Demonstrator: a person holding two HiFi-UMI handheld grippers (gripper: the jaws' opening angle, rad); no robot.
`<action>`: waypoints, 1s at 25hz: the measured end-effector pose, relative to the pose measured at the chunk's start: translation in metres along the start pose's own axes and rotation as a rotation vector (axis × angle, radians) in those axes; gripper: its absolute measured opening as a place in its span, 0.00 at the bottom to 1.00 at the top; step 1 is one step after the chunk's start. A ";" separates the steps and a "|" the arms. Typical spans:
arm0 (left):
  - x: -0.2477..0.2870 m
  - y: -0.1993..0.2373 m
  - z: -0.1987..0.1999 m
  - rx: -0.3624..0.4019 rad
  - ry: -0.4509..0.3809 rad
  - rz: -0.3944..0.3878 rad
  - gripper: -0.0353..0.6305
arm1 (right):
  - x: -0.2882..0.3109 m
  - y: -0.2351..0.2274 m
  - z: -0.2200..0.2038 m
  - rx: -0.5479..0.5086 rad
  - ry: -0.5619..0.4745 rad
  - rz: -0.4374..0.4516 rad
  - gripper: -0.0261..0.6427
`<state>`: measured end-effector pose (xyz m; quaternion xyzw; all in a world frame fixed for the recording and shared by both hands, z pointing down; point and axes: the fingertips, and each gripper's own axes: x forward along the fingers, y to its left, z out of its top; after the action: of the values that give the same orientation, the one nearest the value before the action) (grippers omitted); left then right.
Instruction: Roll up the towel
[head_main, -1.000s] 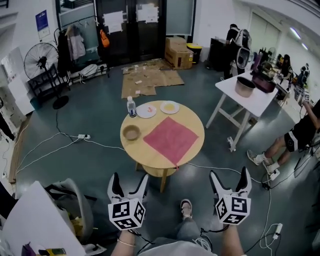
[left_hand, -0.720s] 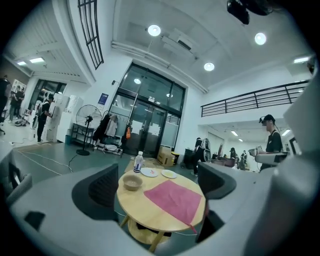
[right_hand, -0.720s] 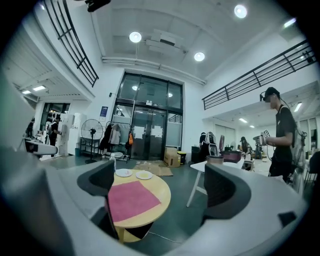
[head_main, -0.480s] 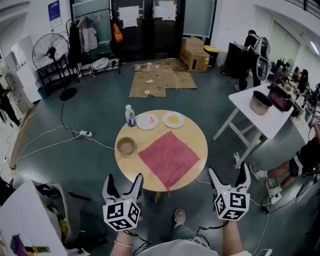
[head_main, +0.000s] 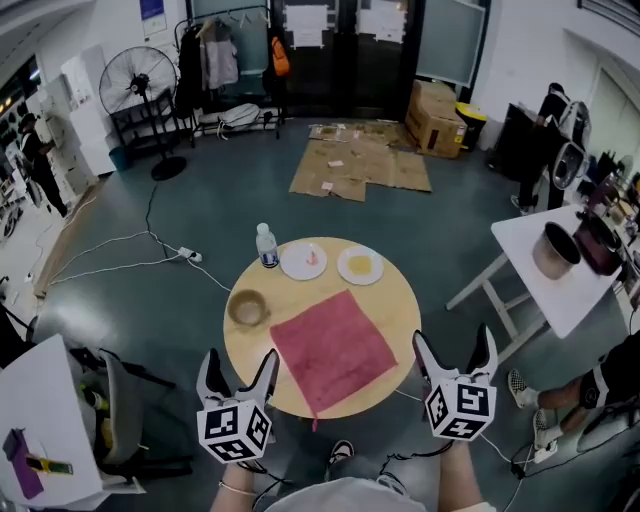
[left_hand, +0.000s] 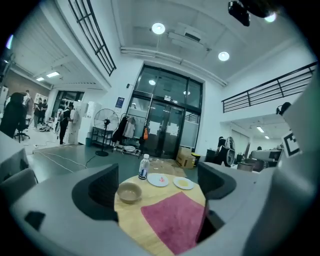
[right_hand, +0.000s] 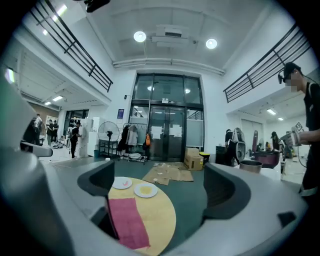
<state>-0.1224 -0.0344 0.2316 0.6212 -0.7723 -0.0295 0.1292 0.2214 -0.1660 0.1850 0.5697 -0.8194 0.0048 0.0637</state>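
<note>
Towel (head_main: 332, 352) lies flat and unrolled, a red diamond at frame centre on the table (head_main: 392, 298), one corner overhanging. My left gripper (head_main: 238, 358) and right gripper (head_main: 453, 336), lower frame, gape wide, empty.

Red towel (head_main: 333, 350) flat on round table (head_main: 392, 300), left hand-held gripper (head_main: 238, 358), right hand-held gripper (head_main: 452, 336) at near edge

One round wooden table (head_main: 398, 305) is sitting at the frame's centre, bearing one red towel (head_main: 330, 350), two white plates (head_main: 303, 260) (head_main: 360, 265), one bowl (head_main: 247, 307) and one bottle (head_main: 266, 245). Two grippers, the left gripper (head_main: 238, 358) and the right gripper (head_main: 453, 336), are showing along the lower edge, and one floor fan (head_main: 135, 85) is standing at upper left.
</note>
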 end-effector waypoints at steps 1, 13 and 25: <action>0.003 0.000 -0.001 -0.005 0.001 0.020 0.79 | 0.012 -0.001 0.000 0.000 0.002 0.019 0.88; 0.032 0.030 0.001 -0.006 0.008 0.117 0.79 | 0.111 0.043 -0.011 -0.027 0.058 0.156 0.87; 0.049 0.035 -0.013 -0.016 0.049 0.122 0.79 | 0.131 0.052 -0.030 -0.050 0.113 0.192 0.87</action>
<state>-0.1619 -0.0725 0.2597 0.5725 -0.8051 -0.0126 0.1545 0.1306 -0.2671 0.2328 0.4857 -0.8651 0.0226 0.1232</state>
